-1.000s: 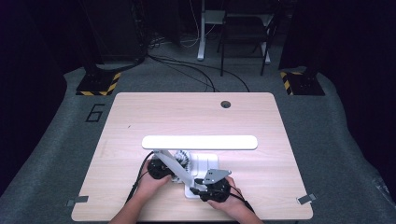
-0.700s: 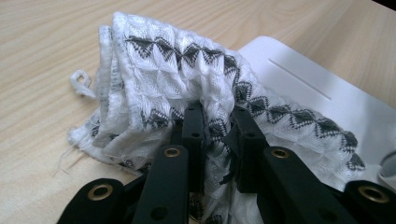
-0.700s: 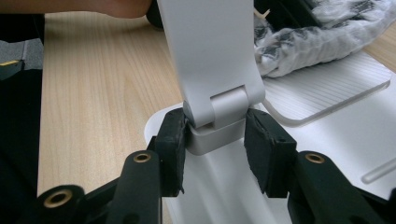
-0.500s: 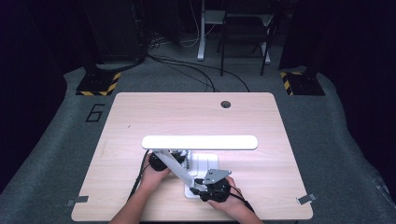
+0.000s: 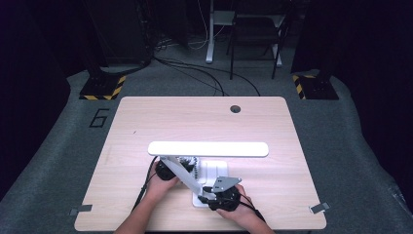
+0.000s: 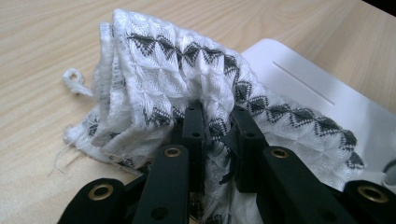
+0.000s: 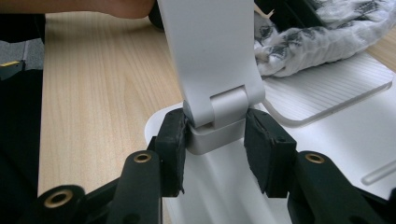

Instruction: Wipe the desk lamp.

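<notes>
A white desk lamp stands near the table's front edge, its long light bar (image 5: pixel 208 149) level above its flat base (image 5: pixel 216 168). My left gripper (image 6: pixel 217 121) is shut on a bunched white cloth (image 6: pixel 154 79) with black zigzag bands. The cloth (image 5: pixel 187 162) lies partly on the lamp base (image 6: pixel 317 88) and partly on the wood. My right gripper (image 7: pixel 215 133) is shut on the hinge block (image 7: pixel 219 109) at the foot of the lamp arm (image 7: pixel 205 46), one pad on each side. In the high view the left gripper (image 5: pixel 170 170) is left of the arm and the right gripper (image 5: pixel 209 194) is at the base's near end.
The light wooden table (image 5: pixel 146 122) has a round cable hole (image 5: pixel 235 108) at the back. The lamp's light bar overhangs both grippers. Both forearms come in over the front edge. Grey carpet and dark stands lie beyond the table.
The left gripper and its cloth have shifted a little at the lamp base. The right gripper and the lamp have stayed where they were.
</notes>
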Action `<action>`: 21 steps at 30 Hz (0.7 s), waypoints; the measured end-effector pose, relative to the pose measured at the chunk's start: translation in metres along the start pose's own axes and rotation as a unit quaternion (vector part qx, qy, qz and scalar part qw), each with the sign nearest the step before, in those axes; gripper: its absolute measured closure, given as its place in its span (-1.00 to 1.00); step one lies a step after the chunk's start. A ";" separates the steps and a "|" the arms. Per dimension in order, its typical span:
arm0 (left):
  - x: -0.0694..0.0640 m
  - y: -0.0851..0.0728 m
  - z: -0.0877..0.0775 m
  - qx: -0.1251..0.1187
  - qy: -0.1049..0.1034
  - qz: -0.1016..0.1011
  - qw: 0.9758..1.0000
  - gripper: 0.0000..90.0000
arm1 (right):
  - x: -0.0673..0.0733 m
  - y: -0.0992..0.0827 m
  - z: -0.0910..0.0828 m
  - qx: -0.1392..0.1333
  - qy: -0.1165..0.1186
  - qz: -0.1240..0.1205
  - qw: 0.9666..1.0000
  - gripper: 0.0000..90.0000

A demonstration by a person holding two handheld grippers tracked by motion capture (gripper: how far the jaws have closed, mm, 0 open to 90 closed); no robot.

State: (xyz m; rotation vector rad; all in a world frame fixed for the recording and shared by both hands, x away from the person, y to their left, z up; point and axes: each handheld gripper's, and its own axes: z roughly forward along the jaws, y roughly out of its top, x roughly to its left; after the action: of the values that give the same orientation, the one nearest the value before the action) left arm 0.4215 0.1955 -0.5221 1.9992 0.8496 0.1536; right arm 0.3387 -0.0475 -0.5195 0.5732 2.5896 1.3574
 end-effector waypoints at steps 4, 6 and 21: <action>-0.007 -0.005 -0.006 0.010 -0.017 0.006 1.000 0.74 | 0.001 0.000 0.000 0.000 -0.002 0.006 1.000 0.32; -0.013 -0.008 -0.010 0.016 -0.025 0.010 1.000 0.74 | 0.001 0.000 0.000 0.002 0.001 0.005 1.000 0.32; -0.018 -0.014 -0.055 -0.018 0.004 0.023 1.000 0.74 | 0.001 -0.001 0.000 -0.005 -0.001 0.010 1.000 0.30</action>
State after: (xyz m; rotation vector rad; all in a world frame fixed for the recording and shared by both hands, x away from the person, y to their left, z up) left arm 0.3777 0.2283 -0.4984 1.9874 0.8002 0.2023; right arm 0.3377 -0.0475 -0.5201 0.6005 2.5803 1.3740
